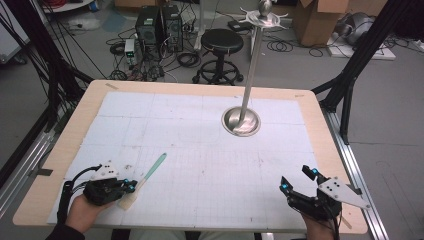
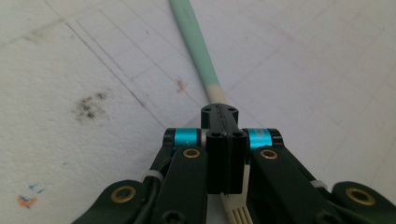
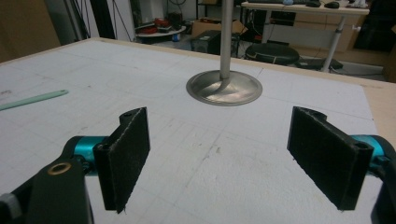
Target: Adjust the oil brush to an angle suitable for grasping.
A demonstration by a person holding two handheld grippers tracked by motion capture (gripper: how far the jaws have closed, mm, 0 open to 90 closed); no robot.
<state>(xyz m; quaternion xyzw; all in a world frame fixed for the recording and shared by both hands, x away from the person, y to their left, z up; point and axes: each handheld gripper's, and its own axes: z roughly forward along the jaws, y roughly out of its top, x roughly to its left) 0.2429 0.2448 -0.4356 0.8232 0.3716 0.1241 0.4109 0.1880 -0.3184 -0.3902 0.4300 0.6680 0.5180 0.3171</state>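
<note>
While gripped in the left claw (image 1: 131,186), spatula (image 1: 149,174) handle up-right, head toward the person; right claw (image 1: 296,181) released.

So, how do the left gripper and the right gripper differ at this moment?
The left gripper has its jaws shut on the spatula, gripping its pale part near the head; the right gripper has its jaws wide apart with nothing between them. The left gripper lies low at the table's near left edge, while the right gripper rests near the right corner, facing the metal stand. Both are black with blue rings at the jaws, each held in one hand.
</note>
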